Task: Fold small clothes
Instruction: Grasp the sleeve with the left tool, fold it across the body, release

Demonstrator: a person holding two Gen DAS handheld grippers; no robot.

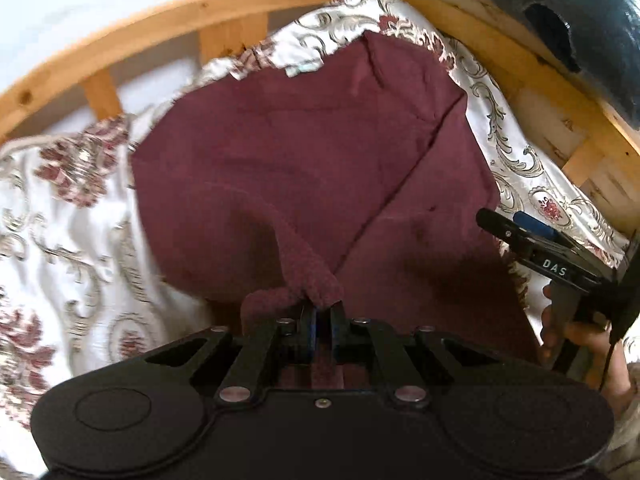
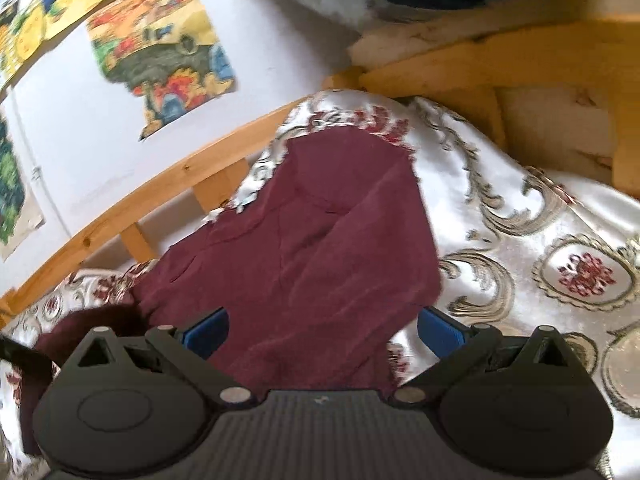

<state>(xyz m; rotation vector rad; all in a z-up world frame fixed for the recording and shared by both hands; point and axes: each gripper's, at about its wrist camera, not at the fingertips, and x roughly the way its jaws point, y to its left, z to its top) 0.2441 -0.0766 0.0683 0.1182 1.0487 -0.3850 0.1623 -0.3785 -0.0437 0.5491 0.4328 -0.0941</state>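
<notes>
The left hand-held gripper (image 1: 320,314) pinches a bunched near edge of the maroon garment (image 1: 304,168), lifting it slightly. The right hand-held gripper (image 2: 322,330) hovers wide open over the cloth's near right part, gripping nothing. Beyond, the garment lies spread on the patterned bedspread (image 2: 520,208), inside a wooden bed frame (image 1: 132,40). It looks soft, light and limp; corners or hems seem the best hold.
</notes>
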